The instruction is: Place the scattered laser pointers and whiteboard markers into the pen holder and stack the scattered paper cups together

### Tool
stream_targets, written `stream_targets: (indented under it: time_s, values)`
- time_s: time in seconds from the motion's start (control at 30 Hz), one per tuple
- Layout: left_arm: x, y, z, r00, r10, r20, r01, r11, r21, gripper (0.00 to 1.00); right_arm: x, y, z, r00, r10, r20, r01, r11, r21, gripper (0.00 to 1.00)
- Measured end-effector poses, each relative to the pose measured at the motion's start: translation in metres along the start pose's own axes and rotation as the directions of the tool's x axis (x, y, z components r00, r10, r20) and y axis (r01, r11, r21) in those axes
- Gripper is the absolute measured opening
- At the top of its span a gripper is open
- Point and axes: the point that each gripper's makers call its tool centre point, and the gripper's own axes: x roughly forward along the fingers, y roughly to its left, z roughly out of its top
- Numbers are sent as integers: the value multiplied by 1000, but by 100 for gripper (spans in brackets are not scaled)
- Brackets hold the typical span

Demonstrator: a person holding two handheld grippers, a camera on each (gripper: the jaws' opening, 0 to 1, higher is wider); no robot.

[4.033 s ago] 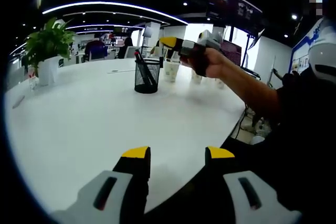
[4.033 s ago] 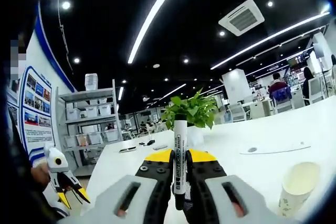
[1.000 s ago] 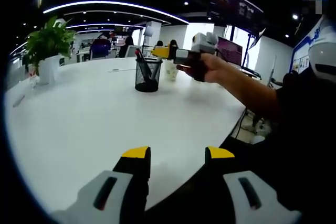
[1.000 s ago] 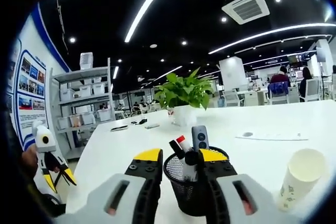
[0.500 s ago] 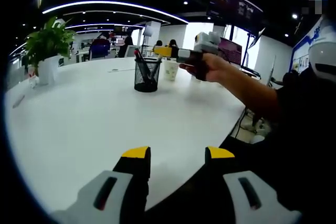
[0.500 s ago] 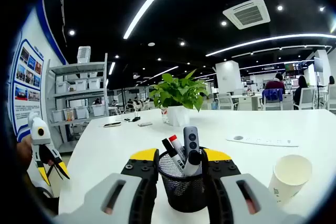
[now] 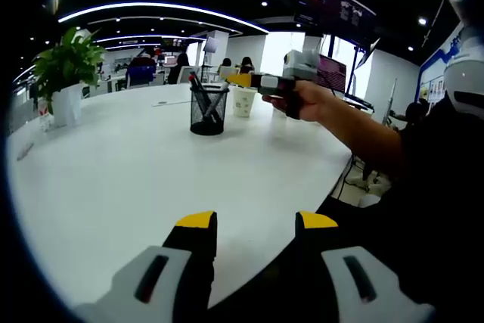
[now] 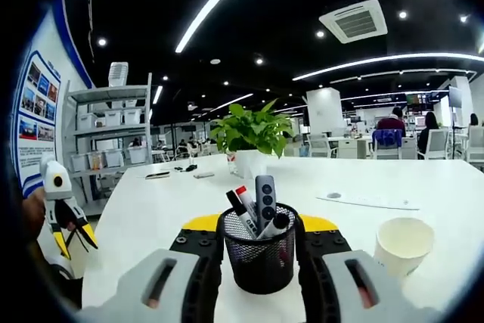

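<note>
1. Right now your left gripper [image 7: 255, 225] sits low over the near edge of the white table [image 7: 136, 172], its yellow-tipped jaws spread apart with nothing between them.
2. Your right gripper [image 8: 259, 241] is level with the black mesh pen holder [image 8: 260, 258], jaws parted and empty; the holder stands on the table beyond the tips and shows between them.
3. From the left gripper view your right gripper [image 7: 249, 80] is held out by your hand [image 7: 310, 100] just right of the pen holder [image 7: 206, 110].
4. Markers [image 8: 243, 208] and a grey laser pointer [image 8: 265, 197] stand upright in the holder.
5. One paper cup [image 8: 402, 243] stands upright just right of the holder; in the left gripper view a cup [image 7: 243, 100] sits beyond it.
6. A potted plant [image 8: 252, 138] stands farther back on the table.
</note>
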Motion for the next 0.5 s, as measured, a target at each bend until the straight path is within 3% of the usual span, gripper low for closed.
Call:
stream_targets:
  time_s: [0.4,0.5]
  values:
    - [3,-1,1,1000,2,1,-2,1000,7,42,-14,2,-4,1000,-6,-6,6,1000,-20,43]
    - [0,4,8,999,25,33,-25,1000,6,40,-19,-1,-5,1000,-17,-4,17,1000,-25,44]
